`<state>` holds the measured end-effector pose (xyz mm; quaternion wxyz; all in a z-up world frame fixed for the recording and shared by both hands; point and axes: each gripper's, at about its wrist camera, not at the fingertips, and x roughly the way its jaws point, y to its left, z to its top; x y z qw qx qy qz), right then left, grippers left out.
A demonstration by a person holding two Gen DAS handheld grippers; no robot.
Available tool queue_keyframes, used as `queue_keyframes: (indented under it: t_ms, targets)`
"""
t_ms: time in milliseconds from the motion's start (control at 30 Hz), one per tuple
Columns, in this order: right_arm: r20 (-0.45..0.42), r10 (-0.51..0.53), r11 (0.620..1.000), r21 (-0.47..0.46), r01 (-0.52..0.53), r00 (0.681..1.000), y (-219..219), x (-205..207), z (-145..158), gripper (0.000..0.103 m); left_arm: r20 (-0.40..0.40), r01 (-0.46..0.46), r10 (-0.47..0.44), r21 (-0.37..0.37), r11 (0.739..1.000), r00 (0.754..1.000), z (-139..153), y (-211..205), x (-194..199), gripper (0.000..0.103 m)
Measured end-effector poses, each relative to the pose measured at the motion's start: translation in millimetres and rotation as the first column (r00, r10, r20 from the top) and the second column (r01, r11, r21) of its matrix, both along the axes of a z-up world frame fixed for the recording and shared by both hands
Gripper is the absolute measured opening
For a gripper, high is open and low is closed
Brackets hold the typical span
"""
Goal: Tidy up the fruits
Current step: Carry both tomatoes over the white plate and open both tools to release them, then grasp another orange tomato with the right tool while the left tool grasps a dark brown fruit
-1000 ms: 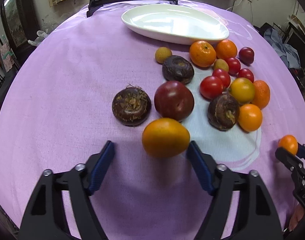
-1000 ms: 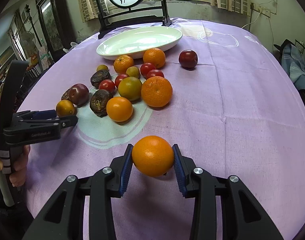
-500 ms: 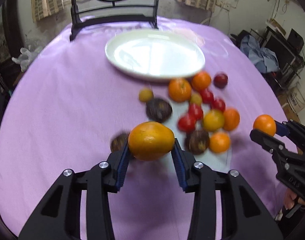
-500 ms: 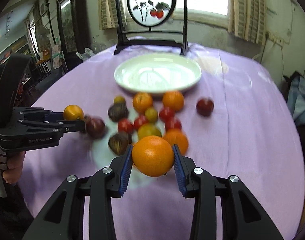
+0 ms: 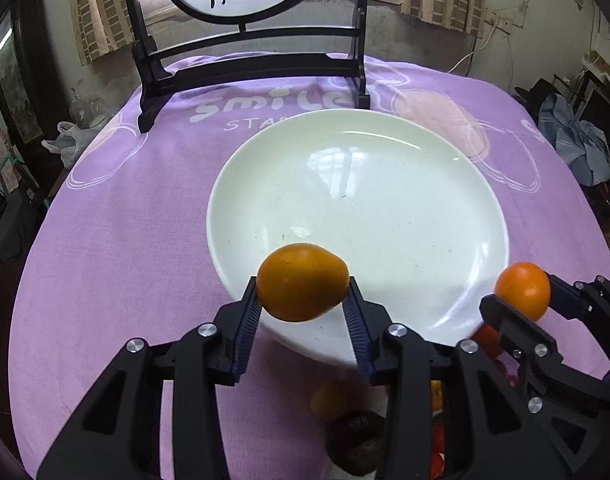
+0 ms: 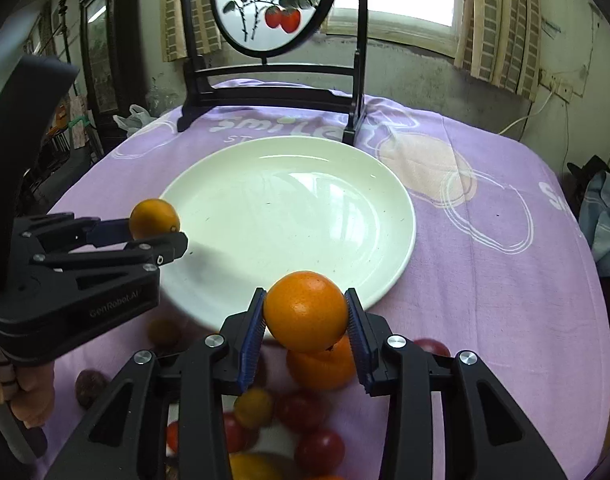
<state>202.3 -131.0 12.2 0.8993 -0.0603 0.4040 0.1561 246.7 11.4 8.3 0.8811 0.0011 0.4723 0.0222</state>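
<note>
My left gripper (image 5: 303, 304) is shut on a yellow-orange tomato (image 5: 303, 282) and holds it above the near left rim of the white plate (image 5: 385, 184). My right gripper (image 6: 305, 320) is shut on an orange (image 6: 305, 311), held above the plate's near rim (image 6: 385, 292). The right gripper with its orange (image 5: 523, 290) shows at the right of the left wrist view. The left gripper with its tomato (image 6: 153, 219) shows at the left of the right wrist view. The plate holds nothing.
Several loose fruits lie on the purple cloth below the grippers: an orange (image 6: 321, 368), red tomatoes (image 6: 319, 446), dark chestnut-like pieces (image 5: 355, 440). A black stand with a round painted screen (image 6: 273, 4) stands behind the plate.
Both grippers have risen and moved forward from the fruit pile to the plate, each still holding its fruit. The left gripper closed on the tomato a second ago.
</note>
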Motion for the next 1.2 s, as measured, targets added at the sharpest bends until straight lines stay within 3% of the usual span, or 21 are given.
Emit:
queue_keyframes:
  t_ms: [233, 300, 467, 700, 967, 1200]
  targets:
    - [-0.054, -0.003, 1.000, -0.025, 0.002, 0.999, 13, 34, -18, 0.040, -0.029, -0.015, 0.016, 0.025, 1.000, 0.999, -24, -1, 38, 0.042]
    - [-0.073, 0.010, 1.000, -0.011, -0.011, 0.997, 15, 38, -20, 0.060, -0.021, -0.027, 0.028, 0.032, 0.999, 0.999, -24, -1, 40, 0.069]
    - [-0.028, 0.002, 1.000, -0.018, -0.002, 1.000, 7, 25, -13, 0.065, 0.045, -0.016, 0.015, 0.021, 1.000, 0.999, -5, -4, 19, 0.094]
    - [-0.015, 0.000, 1.000, 0.026, 0.000, 1.000, -18, -9, 2, 0.075, 0.066, 0.043, -0.045, 0.028, 0.999, 0.997, 14, -16, -25, 0.097]
    - [0.021, -0.003, 1.000, -0.025, 0.004, 1.000, -47, -69, 2, 0.081, 0.063, 0.093, -0.093, 0.006, 0.996, 0.994, 14, -8, -90, 0.097]
    - [0.010, 0.025, 1.000, 0.004, -0.025, 1.000, -59, -123, -9, 0.083, 0.063, 0.106, -0.104, -0.035, 0.994, 0.993, 2, 9, -146, 0.097]
